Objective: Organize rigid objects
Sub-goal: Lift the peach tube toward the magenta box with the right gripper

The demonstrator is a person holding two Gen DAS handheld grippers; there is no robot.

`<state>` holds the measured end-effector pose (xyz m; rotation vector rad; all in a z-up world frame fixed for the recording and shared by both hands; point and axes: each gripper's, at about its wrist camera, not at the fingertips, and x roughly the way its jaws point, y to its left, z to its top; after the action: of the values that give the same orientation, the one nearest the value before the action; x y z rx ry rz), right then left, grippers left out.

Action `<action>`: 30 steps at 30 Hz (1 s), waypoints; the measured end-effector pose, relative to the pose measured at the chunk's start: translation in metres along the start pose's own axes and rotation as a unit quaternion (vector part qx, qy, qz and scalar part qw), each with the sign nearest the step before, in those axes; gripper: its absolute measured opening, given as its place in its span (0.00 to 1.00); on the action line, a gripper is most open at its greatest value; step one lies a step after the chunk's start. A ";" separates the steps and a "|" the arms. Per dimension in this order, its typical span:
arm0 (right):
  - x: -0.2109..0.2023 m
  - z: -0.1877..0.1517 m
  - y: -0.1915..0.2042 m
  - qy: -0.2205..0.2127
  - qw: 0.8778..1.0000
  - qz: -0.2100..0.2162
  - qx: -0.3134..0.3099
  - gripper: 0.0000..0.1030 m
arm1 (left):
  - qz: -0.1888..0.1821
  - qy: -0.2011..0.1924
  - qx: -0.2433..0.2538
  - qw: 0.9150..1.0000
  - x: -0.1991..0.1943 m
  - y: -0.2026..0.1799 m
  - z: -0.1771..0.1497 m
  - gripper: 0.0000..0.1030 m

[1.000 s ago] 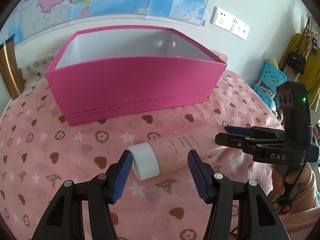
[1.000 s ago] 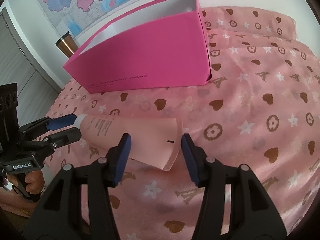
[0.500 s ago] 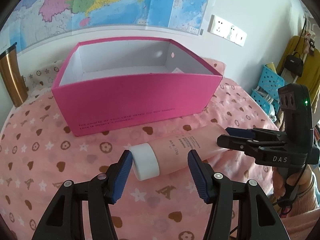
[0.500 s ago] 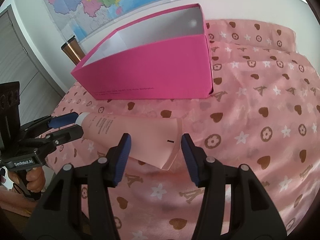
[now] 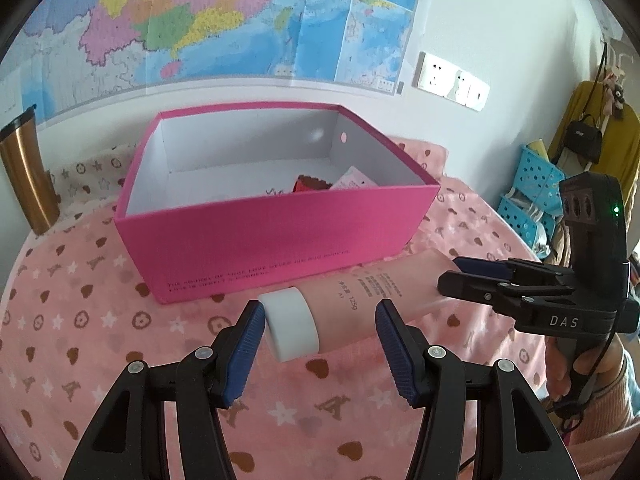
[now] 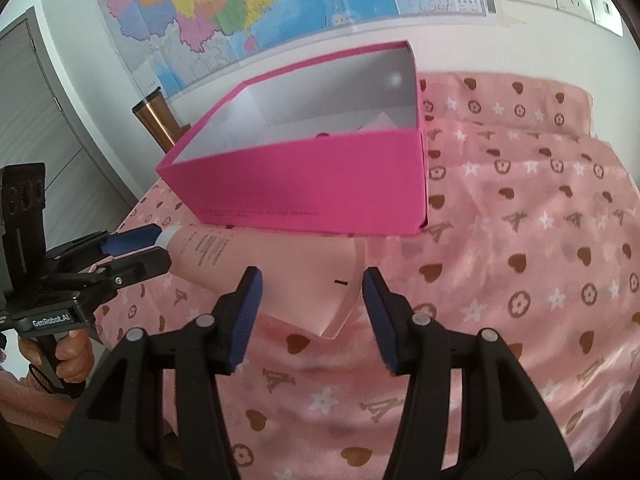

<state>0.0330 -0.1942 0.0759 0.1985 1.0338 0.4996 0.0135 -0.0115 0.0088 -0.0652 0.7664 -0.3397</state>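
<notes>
Left wrist view: the left gripper (image 5: 320, 334) pinches the white cap end of the pink tube (image 5: 360, 300), its pads part-spread around it, just in front of the pink box (image 5: 280, 236) on the heart-patterned cloth (image 5: 80, 328).

Right wrist view: the right gripper (image 6: 312, 300) clamps the tube's (image 6: 280, 272) flat crimped end, jaws half apart.

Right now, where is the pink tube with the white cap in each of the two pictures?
Left wrist view: the pink tube lies lower centre, white cap toward the left gripper.
Right wrist view: the tube runs from centre-left to centre, flat end by the right gripper.
Shared landmark: the pink box just behind it.
</notes>
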 end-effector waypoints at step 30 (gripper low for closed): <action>-0.008 0.029 0.009 -0.033 0.999 -0.007 -0.026 0.53 | 0.014 -0.035 0.008 0.999 -0.010 0.000 0.023 0.56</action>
<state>0.0520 -0.1881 0.1008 0.1613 0.9554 0.5040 0.0231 -0.0096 0.0319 -0.0515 0.6939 -0.3161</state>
